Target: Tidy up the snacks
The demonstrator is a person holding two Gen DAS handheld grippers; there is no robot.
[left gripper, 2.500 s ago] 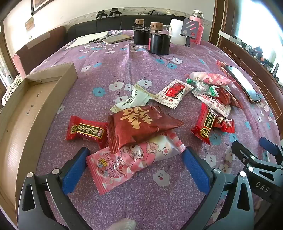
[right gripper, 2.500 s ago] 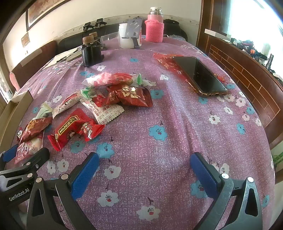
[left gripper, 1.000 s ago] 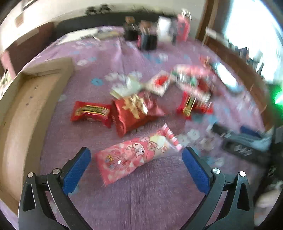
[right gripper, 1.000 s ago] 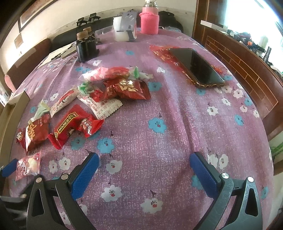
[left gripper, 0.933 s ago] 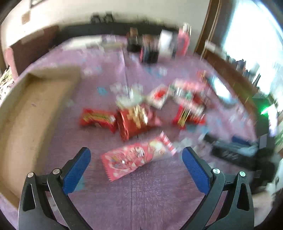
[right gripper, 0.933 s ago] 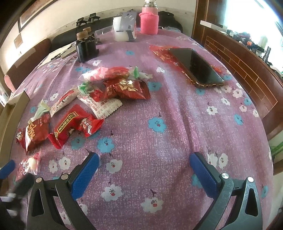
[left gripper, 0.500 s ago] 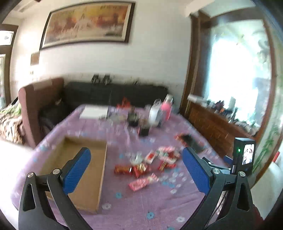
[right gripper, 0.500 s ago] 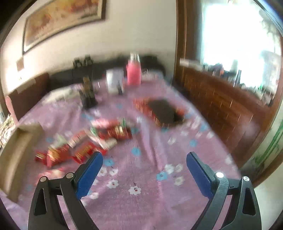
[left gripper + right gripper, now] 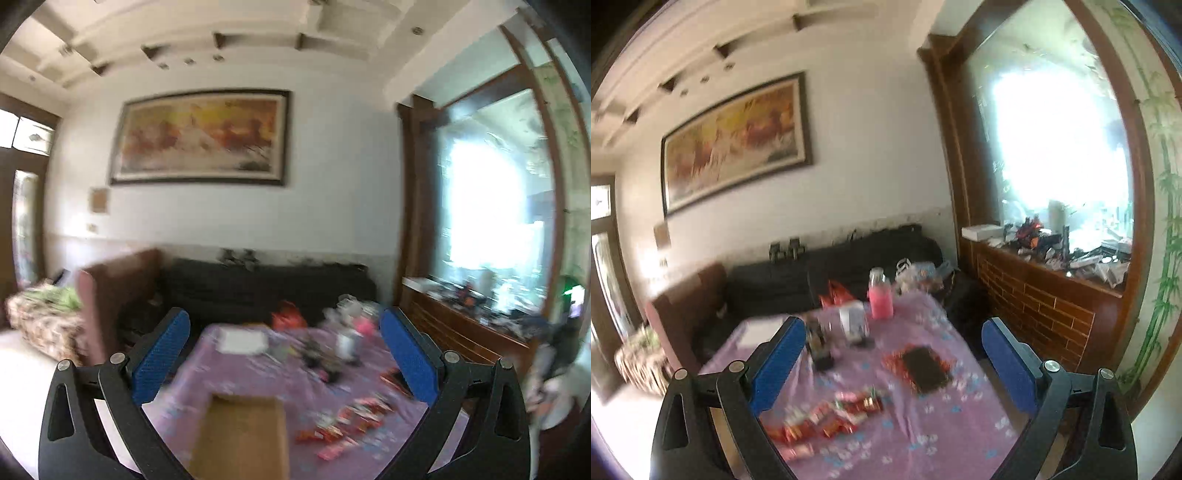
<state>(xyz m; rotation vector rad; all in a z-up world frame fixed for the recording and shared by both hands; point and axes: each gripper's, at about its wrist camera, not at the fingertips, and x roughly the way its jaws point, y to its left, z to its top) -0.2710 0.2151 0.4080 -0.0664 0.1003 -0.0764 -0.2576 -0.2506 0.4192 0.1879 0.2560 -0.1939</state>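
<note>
Nearest the left wrist camera, the left gripper (image 9: 284,354) stood spread wide with nothing between its blue pads, high above the tabletop (image 9: 258,373) with its purple flowered cloth. Below it, at 6 o'clock, lay an open cardboard box (image 9: 240,435); the snack packets (image 9: 347,421) were scattered at about 4 o'clock of the box, well apart from both grippers, blurred. The right gripper (image 9: 892,354) was likewise fully spread and empty. Only the right wrist view showed the snack packets (image 9: 834,413) at 7 o'clock of a dark phone (image 9: 925,367), with a pink bottle (image 9: 880,298) farther back at 12 o'clock. Beyond the tabletop stood a dark sofa (image 9: 266,291), and above it a framed painting (image 9: 199,138) on the wall.
</note>
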